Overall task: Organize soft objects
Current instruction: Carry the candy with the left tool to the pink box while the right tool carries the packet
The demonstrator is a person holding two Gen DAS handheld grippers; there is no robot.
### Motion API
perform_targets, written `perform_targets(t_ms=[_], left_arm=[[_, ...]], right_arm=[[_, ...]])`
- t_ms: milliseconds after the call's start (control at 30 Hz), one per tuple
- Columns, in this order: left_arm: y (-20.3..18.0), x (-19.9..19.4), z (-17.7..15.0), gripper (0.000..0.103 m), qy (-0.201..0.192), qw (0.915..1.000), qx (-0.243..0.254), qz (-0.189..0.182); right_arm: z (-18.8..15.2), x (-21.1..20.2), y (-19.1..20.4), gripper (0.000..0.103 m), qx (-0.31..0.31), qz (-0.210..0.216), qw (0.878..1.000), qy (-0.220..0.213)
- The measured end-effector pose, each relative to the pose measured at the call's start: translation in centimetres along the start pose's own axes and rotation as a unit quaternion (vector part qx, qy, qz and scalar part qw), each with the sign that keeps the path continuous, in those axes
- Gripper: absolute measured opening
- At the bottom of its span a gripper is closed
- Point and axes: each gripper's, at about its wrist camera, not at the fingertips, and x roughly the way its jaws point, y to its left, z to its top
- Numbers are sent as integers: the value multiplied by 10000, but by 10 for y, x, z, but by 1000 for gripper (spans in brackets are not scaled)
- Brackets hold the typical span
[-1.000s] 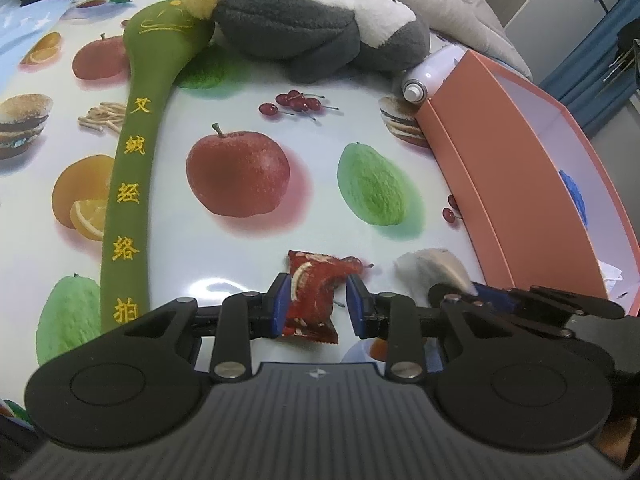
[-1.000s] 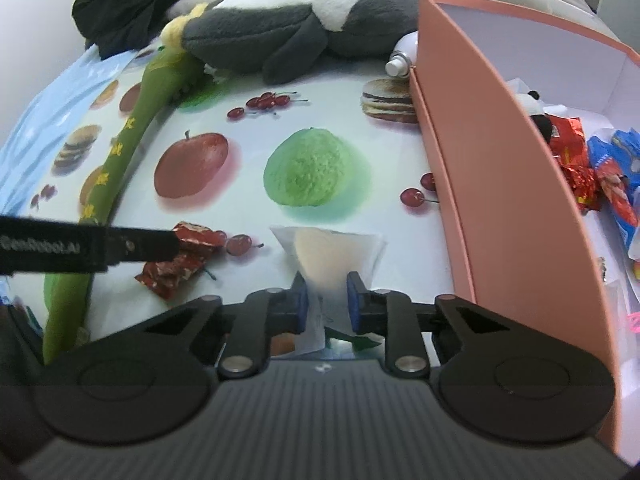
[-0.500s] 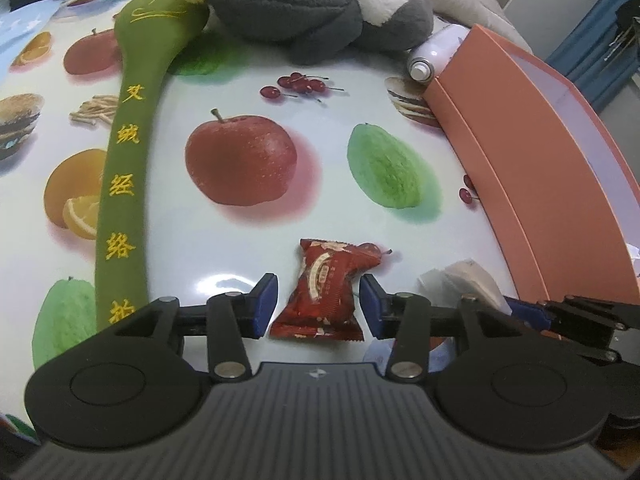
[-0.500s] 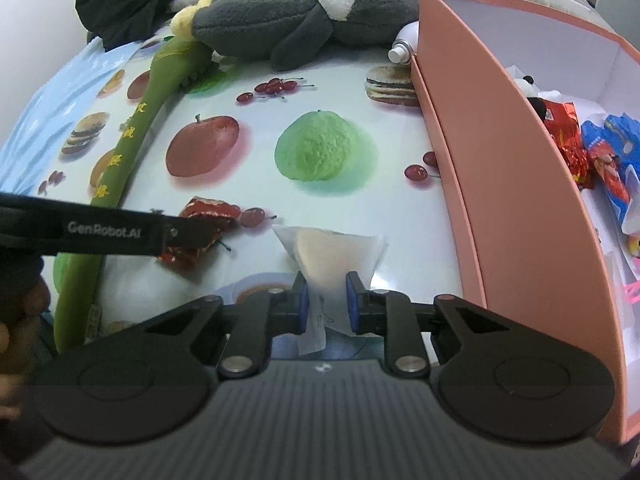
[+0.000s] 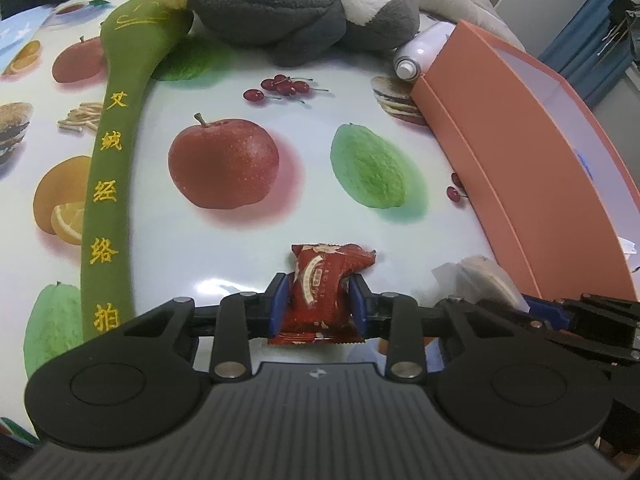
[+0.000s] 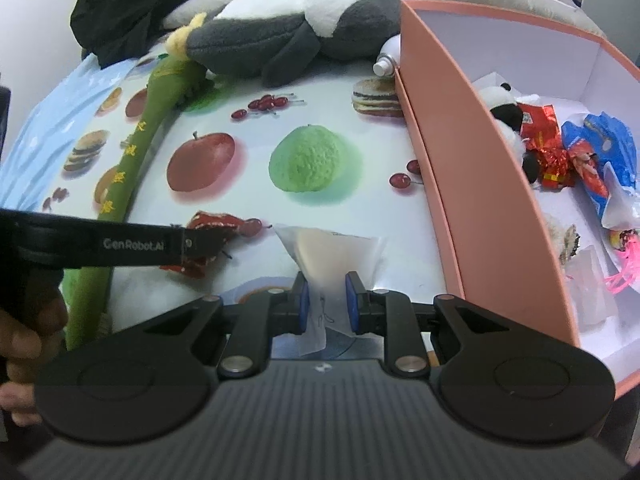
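Observation:
A red snack packet lies on the fruit-print tablecloth, and my left gripper is closing on it, its blue pads pressing both sides. In the right wrist view the same red packet shows just past the left gripper's fingers. My right gripper is shut on a translucent white packet, held just above the cloth beside the salmon box. The white packet also shows at the lower right of the left wrist view.
The salmon box holds a small panda toy and several wrappers. A grey-and-white plush penguin and a long green plush stick lie at the far side. A white spray can rests by the box corner.
The left jaws spread wide around the red packet, then came in against it. The right gripper, still holding the white packet, has shifted slightly.

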Motion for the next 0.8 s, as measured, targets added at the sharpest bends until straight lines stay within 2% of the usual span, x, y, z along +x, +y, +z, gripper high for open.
perform_targets(t_ms=[67,467,800], left_arm=[[0,-5,-1,34,-33,10000,-27,-11],[-6,-38,1,31,-289,9995,-78,-130],[-32,-92,14,30,-816,9962,37,-308]], right_arm=[[2,-6,0,23,27,16,10000,-61],[14,-44,0,23,153,71,9988,-459],[21,-81,-9,23,330,26,9962,-803]])
